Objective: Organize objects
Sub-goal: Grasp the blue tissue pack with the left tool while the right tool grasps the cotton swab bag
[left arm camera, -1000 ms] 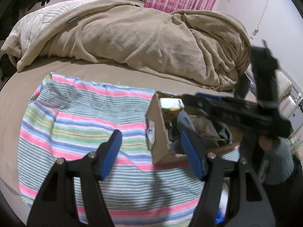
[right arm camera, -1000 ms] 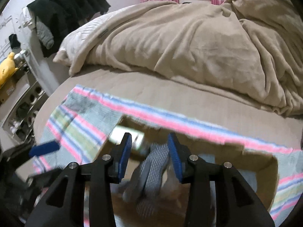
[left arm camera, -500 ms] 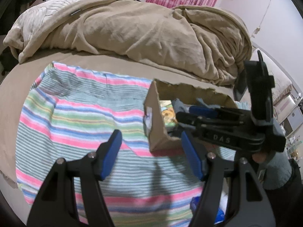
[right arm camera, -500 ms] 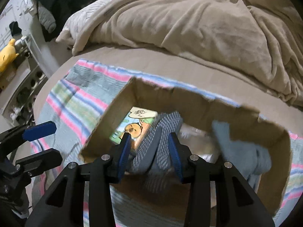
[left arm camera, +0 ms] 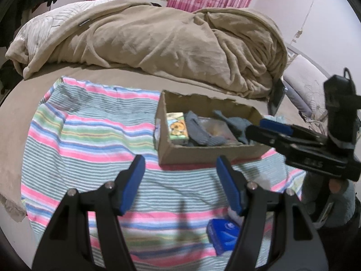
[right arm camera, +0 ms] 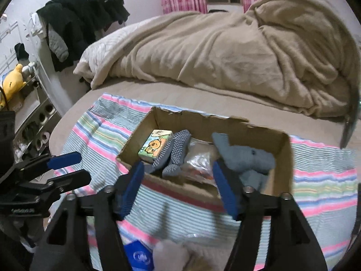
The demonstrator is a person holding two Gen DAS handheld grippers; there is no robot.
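A cardboard box point(left arm camera: 203, 153) point(right arm camera: 279, 158) stands on a striped towel point(left arm camera: 90, 140) point(right arm camera: 325, 180) on the bed. In it lie a cartoon tissue pack point(left arm camera: 177, 129) point(right arm camera: 155, 145), a grey dotted sock point(left arm camera: 198, 133) point(right arm camera: 178, 149), a clear plastic bag point(right arm camera: 200, 160) and a grey knitted item point(right arm camera: 246, 155). My left gripper point(left arm camera: 180, 180) is open and empty in front of the box. My right gripper point(right arm camera: 178, 185) is open and empty just above the box's near wall; it also shows in the left wrist view point(left arm camera: 275, 131). A blue packet point(left arm camera: 222, 232) point(right arm camera: 140, 257) lies on the towel near me.
A crumpled beige blanket point(left arm camera: 158, 40) point(right arm camera: 225, 52) fills the far half of the bed. A pale fluffy item point(right arm camera: 171, 255) lies by the blue packet. Dark jackets point(right arm camera: 85, 15) hang at the left wall above a shelf with a yellow plush point(right arm camera: 11, 81).
My right gripper let go of the grey sock in the box, opened wide and pulled back toward me. My left gripper drew back a little and stayed open.
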